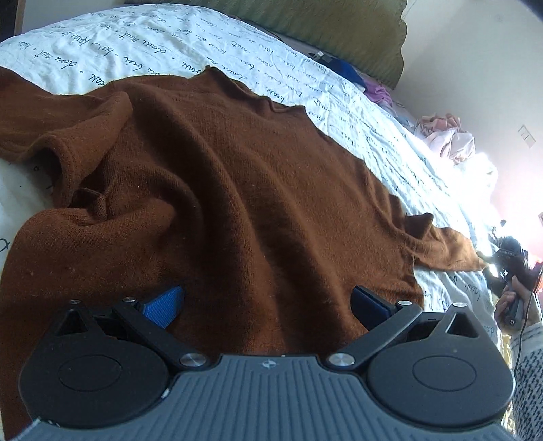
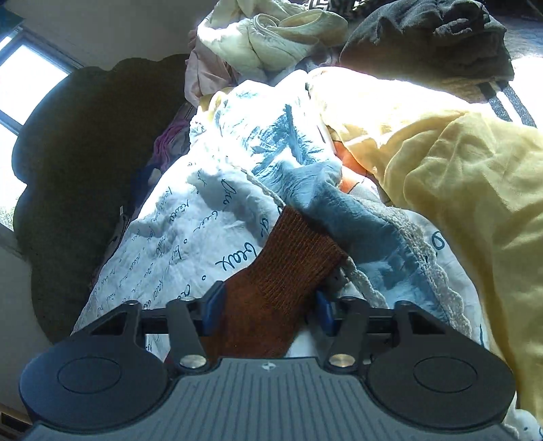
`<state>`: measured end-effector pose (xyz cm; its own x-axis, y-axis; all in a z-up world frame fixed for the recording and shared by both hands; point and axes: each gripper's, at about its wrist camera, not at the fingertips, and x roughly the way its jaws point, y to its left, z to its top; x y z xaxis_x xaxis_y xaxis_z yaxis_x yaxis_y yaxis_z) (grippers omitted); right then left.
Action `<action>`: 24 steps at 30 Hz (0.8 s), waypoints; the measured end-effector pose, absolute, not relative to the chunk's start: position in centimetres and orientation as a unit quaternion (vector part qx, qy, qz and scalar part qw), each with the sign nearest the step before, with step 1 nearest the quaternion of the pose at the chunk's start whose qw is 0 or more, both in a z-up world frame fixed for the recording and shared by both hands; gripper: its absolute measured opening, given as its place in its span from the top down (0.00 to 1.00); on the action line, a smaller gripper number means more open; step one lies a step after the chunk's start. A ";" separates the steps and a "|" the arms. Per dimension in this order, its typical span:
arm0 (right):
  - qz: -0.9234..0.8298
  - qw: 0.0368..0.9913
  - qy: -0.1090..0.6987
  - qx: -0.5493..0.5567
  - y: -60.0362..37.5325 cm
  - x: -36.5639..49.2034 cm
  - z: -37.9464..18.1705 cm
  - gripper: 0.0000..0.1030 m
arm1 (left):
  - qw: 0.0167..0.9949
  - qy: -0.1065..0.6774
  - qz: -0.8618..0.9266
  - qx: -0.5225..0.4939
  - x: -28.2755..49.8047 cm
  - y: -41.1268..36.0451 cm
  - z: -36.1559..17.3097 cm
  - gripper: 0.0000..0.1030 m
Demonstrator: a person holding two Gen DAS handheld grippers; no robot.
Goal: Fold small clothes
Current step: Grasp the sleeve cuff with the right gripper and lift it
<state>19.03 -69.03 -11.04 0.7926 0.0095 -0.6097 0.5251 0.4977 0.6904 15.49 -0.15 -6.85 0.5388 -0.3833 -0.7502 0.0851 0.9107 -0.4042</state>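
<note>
A brown knit sweater (image 1: pixel 237 190) lies spread and wrinkled on a white bedsheet with handwriting print (image 1: pixel 152 44). My left gripper (image 1: pixel 266 300) is open, its blue pads wide apart, low over the sweater's near edge. In the right wrist view, a ribbed brown sleeve cuff of the sweater (image 2: pixel 288 268) lies between the blue pads of my right gripper (image 2: pixel 268 308). The jaws stand partly open around the cuff, with a gap at the right pad. The right gripper and the hand holding it show at the left wrist view's right edge (image 1: pixel 512 288).
An olive pillow (image 1: pixel 339 30) lies at the bed's head. Pink and purple clothes (image 1: pixel 448 135) lie near the wall. In the right wrist view a pile of yellow (image 2: pixel 475 190), cream (image 2: pixel 278 37), dark grey (image 2: pixel 427 37) and light blue (image 2: pixel 305 176) clothes lies just ahead.
</note>
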 end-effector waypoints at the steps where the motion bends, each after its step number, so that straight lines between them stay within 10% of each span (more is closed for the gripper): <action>1: -0.168 0.817 0.283 0.474 -69.1 19.3 -11.2 0.93 | 0.860 0.464 -0.138 -0.159 15.6 -0.1 -6.9 0.00; 16: -0.017 0.951 0.173 0.256 -44.6 15.7 9.1 0.96 | 0.853 0.427 -0.247 -0.170 12.0 5.3 -5.5 0.00; 24: 0.158 0.939 0.224 0.205 -25.2 20.2 10.2 0.96 | 0.856 0.423 -0.248 -0.165 9.9 9.0 -4.7 0.00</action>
